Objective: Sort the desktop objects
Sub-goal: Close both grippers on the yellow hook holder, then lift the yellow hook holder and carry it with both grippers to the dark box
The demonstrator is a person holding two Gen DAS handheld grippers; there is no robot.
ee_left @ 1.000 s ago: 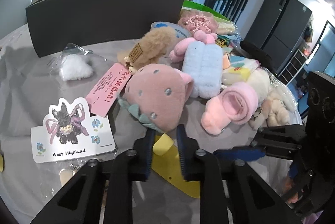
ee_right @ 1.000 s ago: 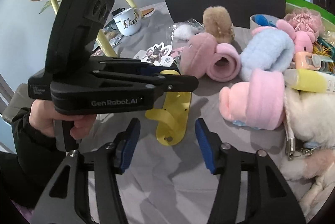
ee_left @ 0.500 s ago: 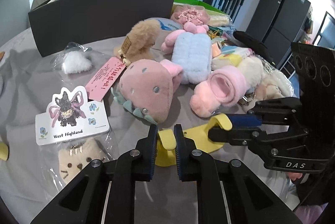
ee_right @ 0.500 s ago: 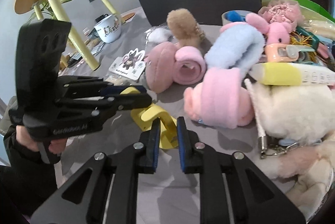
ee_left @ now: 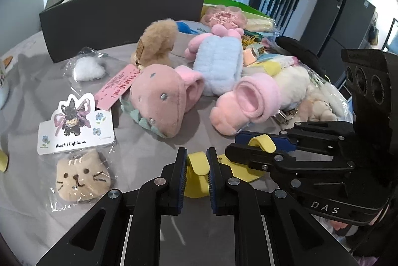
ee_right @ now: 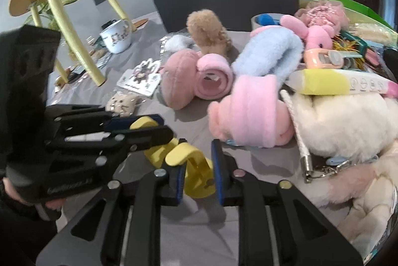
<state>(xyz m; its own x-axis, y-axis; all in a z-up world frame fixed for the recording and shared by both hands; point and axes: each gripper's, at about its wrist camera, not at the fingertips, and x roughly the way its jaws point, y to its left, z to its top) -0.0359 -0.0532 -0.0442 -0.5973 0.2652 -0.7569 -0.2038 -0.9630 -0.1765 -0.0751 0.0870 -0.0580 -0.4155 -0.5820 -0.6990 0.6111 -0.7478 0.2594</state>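
A yellow plastic hook piece hangs just above the grey cloth, held at both ends. My left gripper is shut on one curled hook of it. My right gripper is shut on the other curled hook. The right gripper also shows in the left wrist view, and the left gripper in the right wrist view. Behind lie a strawberry plush, a pink rolled plush and a blue fluffy plush.
A black bin stands at the back. A "West Highland" card and a bagged cat face lie left. A white plush, a yellow-tipped tube and a mug are in the right wrist view.
The right gripper came in and shut on the free hook of the yellow piece. Both grippers now hold it, and it has lifted and turned a little.
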